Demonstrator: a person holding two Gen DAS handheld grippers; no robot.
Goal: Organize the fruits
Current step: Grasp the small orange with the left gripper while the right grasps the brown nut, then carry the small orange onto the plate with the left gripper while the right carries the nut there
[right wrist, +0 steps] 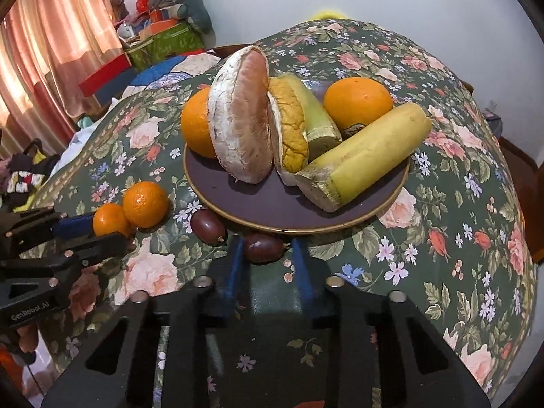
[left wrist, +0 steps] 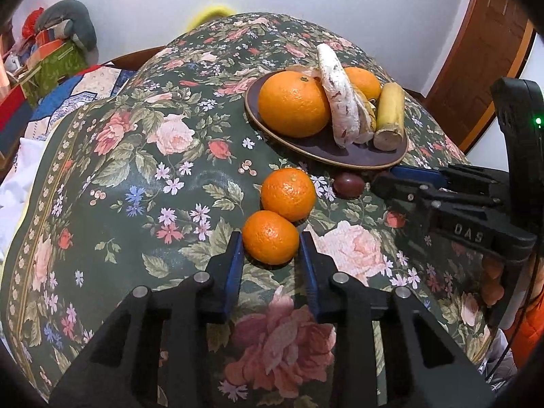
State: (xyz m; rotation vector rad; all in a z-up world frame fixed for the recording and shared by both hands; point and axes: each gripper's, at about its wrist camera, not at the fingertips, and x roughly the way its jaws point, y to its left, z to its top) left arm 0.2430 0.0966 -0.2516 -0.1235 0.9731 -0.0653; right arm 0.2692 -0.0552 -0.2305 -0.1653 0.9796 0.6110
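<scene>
Worktop [left wrist: 129, 176]: a round surface under a dark green cloth printed with roses; it carries every fruit in view.
Plate [left wrist: 306, 151]: a dark dish with a gold rim on the far right; it appears to be where the fruit is gathered; it already holds two large oranges [left wrist: 294, 103], bananas [left wrist: 390, 115] and pale peel pieces.
Near mandarin [left wrist: 270, 237]: lies on the cloth short of the plate, touching a second mandarin [left wrist: 288, 193] just beyond it; both seem left to collect.
Left gripper [left wrist: 271, 246]: closed on the near mandarin, one blue pad against each side; the grip sits at the fruit's widest part, likely so it cannot roll out.
Dark plum [right wrist: 263, 247]: rests on the cloth just beside the plate's near rim; a second plum [right wrist: 208, 226] lies to its left.
Right gripper [right wrist: 267, 253]: closed around the nearer plum, pads at both ends; probably ready to lift it onto the plate.
</scene>
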